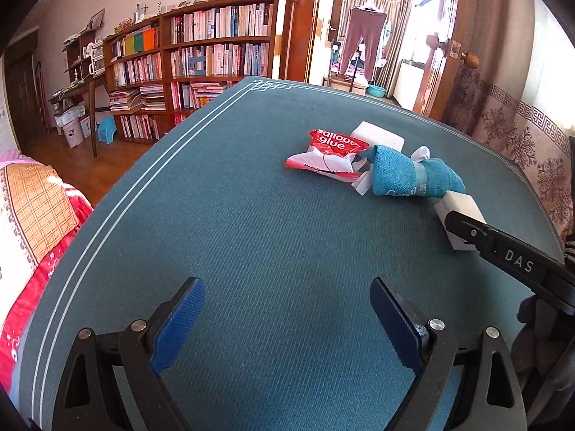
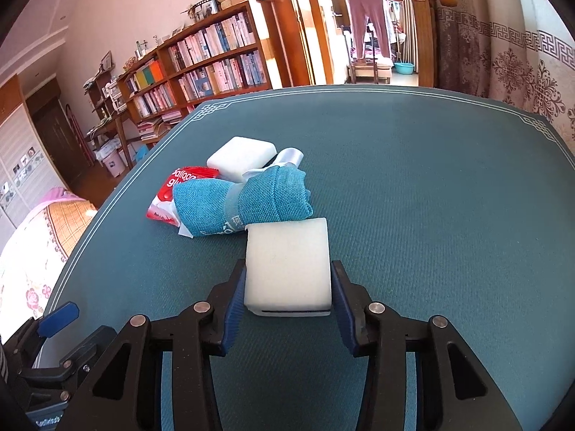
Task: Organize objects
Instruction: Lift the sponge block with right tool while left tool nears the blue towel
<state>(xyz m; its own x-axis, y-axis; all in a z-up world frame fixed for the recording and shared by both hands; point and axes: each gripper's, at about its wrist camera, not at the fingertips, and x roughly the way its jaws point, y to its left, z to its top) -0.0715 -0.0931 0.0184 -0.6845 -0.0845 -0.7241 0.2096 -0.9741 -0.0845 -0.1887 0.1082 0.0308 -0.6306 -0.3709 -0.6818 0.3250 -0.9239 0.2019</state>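
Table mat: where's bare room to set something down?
Free: the mat right of the rolled blue towel out to the curtain-side border, and the near-left stretch by the double border line. Crowded: towel, red packet and two white blocks bunched together.

Your landmark is the rolled teal towel (image 2: 240, 204). Behind it, touching: red glue packet (image 2: 169, 194) & a white sponge (image 2: 240, 158), so no way through there. In front, a second white block (image 2: 287, 265) butts against it. Right of the towel & nearer you, the mat (image 2: 449, 197) lies bare, wide passage.
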